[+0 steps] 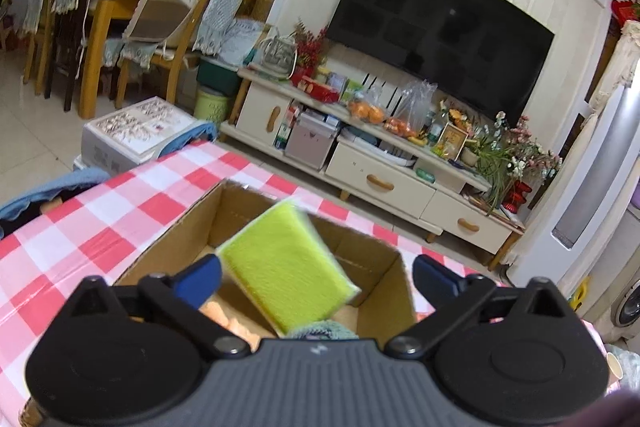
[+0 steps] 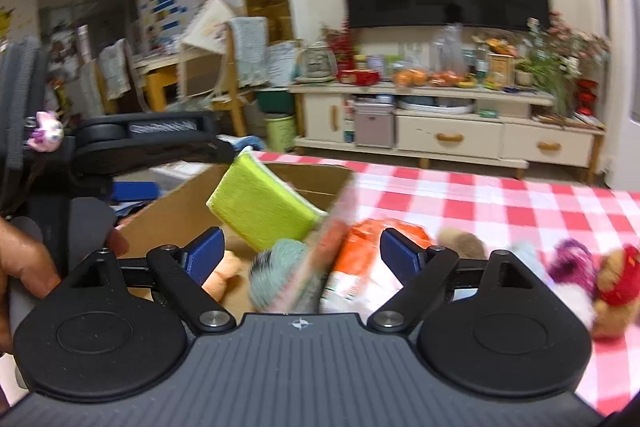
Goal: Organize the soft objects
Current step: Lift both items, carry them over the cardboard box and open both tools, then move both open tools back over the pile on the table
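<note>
A yellow-green sponge [image 1: 286,267] hangs tilted and blurred over the open cardboard box [image 1: 180,227], free between the wide-apart fingers of my left gripper [image 1: 318,281], which is open. Inside the box lie a peach plush [image 1: 228,319] and a teal fluffy piece [image 1: 320,331]. In the right wrist view the same sponge [image 2: 260,211] sits above the box [image 2: 304,175]. My right gripper [image 2: 302,259] is open too. A blurred orange-and-white soft pack [image 2: 360,259] and the teal piece [image 2: 280,267] show loose between its pads, neither pressed.
The box stands on a red-and-white checked tablecloth [image 2: 500,203]. Several plush toys lie at the right, among them a brown bear in red [image 2: 616,291] and a purple fluffy one [image 2: 568,263]. A hand [image 2: 24,267] shows at the left edge. Beyond are a TV cabinet [image 1: 380,183] and chairs.
</note>
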`<state>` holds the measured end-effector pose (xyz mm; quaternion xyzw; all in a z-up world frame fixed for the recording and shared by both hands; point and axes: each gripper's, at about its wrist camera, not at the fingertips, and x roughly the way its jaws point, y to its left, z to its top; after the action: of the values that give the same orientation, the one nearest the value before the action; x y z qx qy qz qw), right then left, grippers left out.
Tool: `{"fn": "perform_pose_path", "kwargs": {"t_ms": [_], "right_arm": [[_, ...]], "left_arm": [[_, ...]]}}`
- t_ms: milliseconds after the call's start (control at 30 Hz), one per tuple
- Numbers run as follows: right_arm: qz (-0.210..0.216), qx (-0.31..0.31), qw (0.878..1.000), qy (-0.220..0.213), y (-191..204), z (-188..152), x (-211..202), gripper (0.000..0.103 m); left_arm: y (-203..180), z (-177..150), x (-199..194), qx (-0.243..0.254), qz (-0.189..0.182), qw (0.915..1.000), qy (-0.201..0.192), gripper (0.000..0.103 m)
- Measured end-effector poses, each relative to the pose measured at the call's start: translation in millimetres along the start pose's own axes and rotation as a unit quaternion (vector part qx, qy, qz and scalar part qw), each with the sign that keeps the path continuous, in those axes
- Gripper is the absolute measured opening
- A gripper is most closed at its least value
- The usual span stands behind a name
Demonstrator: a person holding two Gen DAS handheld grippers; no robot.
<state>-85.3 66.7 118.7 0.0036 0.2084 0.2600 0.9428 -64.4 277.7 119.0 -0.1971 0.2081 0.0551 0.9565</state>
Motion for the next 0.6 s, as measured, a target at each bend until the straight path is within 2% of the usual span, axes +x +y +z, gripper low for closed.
{"fn": "perform_pose_path", "kwargs": {"t_ms": [333, 600], "right_arm": [[-0.058, 0.019, 0.998, -0.028, -29.0, -18.3, -24.7, 0.103], [-0.076, 0.017, 0.996, -0.036, -41.6, -26.7, -33.3, 0.103]], "left_arm": [[-17.4, -5.2, -6.7, 0.018, -0.006, 0.9998, -0.003, 0.102], [-34.1, -16.5, -11.0, 0.036, -0.019, 0.9991, -0.011, 0.102]]}}
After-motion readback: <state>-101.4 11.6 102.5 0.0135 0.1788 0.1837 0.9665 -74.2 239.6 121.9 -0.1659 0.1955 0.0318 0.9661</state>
